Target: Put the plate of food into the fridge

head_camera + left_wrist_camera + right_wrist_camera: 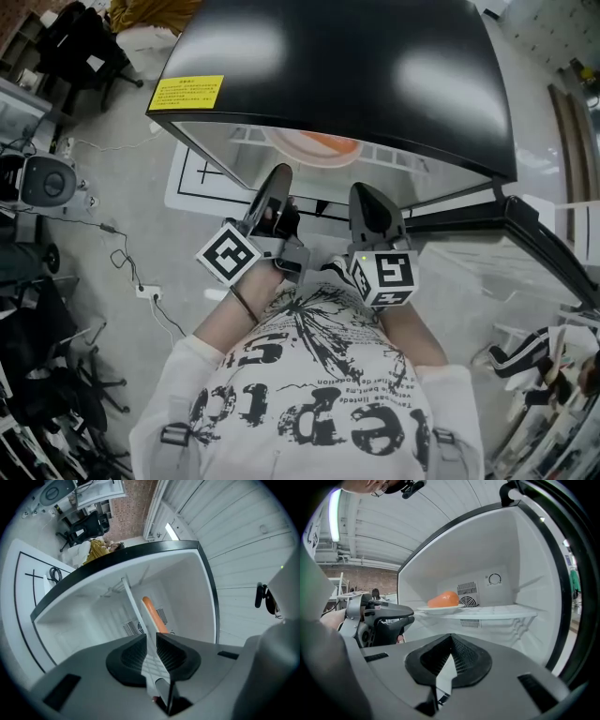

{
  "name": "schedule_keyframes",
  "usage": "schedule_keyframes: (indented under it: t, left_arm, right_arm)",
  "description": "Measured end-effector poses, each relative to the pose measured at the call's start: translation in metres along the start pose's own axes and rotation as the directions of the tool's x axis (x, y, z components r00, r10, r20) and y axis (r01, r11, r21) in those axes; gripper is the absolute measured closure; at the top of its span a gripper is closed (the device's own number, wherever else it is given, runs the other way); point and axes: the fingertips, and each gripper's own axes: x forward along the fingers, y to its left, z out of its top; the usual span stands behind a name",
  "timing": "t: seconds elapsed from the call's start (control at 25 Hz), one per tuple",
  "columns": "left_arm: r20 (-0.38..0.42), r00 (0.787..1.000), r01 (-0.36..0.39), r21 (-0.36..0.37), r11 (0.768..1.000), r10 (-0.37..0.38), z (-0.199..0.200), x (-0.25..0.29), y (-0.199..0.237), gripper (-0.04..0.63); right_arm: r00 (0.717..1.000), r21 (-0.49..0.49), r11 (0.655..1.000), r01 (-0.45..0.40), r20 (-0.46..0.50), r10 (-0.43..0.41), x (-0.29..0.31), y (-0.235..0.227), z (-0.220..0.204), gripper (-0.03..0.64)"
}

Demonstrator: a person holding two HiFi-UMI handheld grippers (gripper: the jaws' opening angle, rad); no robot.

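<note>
The white plate [436, 610] with an orange lump of food [443, 599] stands on the shelf [497, 612] inside the open fridge [356, 75]. In the head view its rim [314, 145] shows just under the black fridge top. The food [153, 616] also appears in the left gripper view, straight beyond the jaws. My left gripper [148, 637] is in front of the shelf, jaws a narrow slit apart, holding nothing. My right gripper [451, 637] is beside it, tips together and empty. Both grippers, left [279, 173] and right [364, 192], hover at the fridge opening, clear of the plate.
The fridge door [525, 234] stands open to the right. A yellow sticker [186, 92] sits on the fridge top. Cables and a power strip [145, 291] lie on the floor at the left, with chairs [84, 42] beyond. My left gripper [389, 620] shows at the left of the right gripper view.
</note>
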Motion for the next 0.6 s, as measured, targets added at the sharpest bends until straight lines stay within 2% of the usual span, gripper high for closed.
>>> schedule_keyframes:
  t: [0.08, 0.2, 0.36, 0.4, 0.44, 0.52, 0.6]
  left_arm:
    - [-0.032, 0.999, 0.005, 0.024, 1.0, -0.004, -0.002, -0.002, 0.003, 0.528]
    - [-0.086, 0.996, 0.038, 0.139, 0.99, -0.027, -0.005, -0.004, 0.0, 0.528]
    - [-0.126, 0.991, 0.084, 0.308, 0.948, -0.047, -0.005, -0.007, -0.011, 0.529]
    - [-0.122, 0.991, 0.086, 0.329, 0.941, -0.048, -0.003, -0.008, -0.013, 0.545]
    - [-0.115, 0.992, 0.088, 0.343, 0.935, -0.051, -0.001, -0.009, -0.014, 0.588]
    - [-0.111, 0.992, 0.096, 0.379, 0.92, -0.057, 0.004, -0.012, -0.017, 0.588]
    - [-0.12, 0.991, 0.109, 0.456, 0.883, -0.06, 0.006, -0.014, -0.022, 0.588]
  right_arm:
    - [1.0, 0.003, 1.0, 0.004, 0.001, -0.004, 0.0, 0.003, 0.0, 0.617]
    - [1.0, 0.004, 1.0, 0.006, 0.005, -0.006, 0.0, 0.01, 0.0, 0.618]
    - [1.0, 0.005, 1.0, 0.013, 0.009, -0.013, 0.001, 0.017, 0.0, 0.617]
    - [1.0, 0.005, 1.0, 0.015, 0.01, -0.015, 0.001, 0.019, 0.0, 0.618]
    - [1.0, 0.005, 1.0, 0.018, 0.011, -0.018, 0.001, 0.02, 0.0, 0.618]
    - [1.0, 0.003, 1.0, 0.021, 0.015, -0.021, 0.002, 0.024, 0.0, 0.618]
    - [0.999, 0.0, 1.0, 0.026, 0.022, -0.026, 0.002, 0.028, 0.002, 0.617]
